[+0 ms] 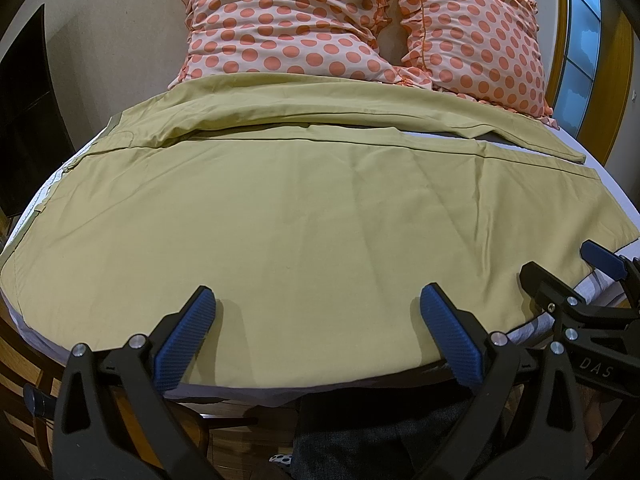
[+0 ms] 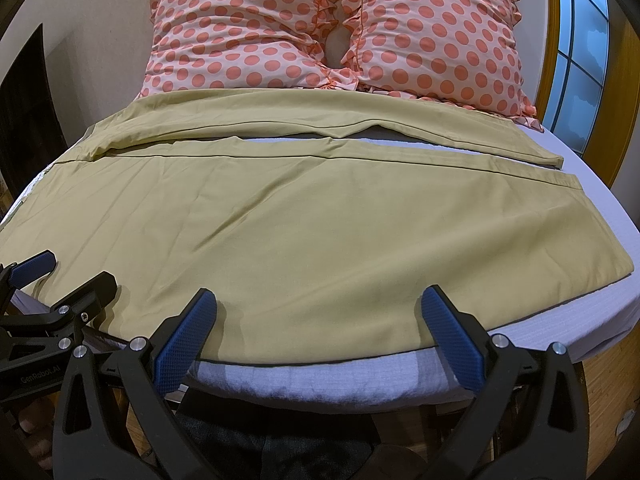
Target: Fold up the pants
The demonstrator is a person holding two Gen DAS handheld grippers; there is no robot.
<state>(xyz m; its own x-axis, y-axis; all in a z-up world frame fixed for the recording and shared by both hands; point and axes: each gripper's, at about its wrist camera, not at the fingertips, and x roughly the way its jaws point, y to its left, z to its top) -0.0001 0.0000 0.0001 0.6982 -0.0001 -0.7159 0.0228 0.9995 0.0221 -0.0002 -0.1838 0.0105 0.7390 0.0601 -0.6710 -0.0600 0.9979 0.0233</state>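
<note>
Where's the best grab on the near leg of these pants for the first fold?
Grip the near long edge of the khaki-yellow cloth pants, coming in low from the bed's front side. That edge lies flat along the white mattress, right before both open tools, left and right.

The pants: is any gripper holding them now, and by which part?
Nothing is held. The left gripper and the right gripper are both open above the near edge of the pants, which lie flat on the bed.

Khaki pants (image 1: 280, 220) flat on bed, wide-spread left gripper (image 1: 318, 304) above near edge.
</note>
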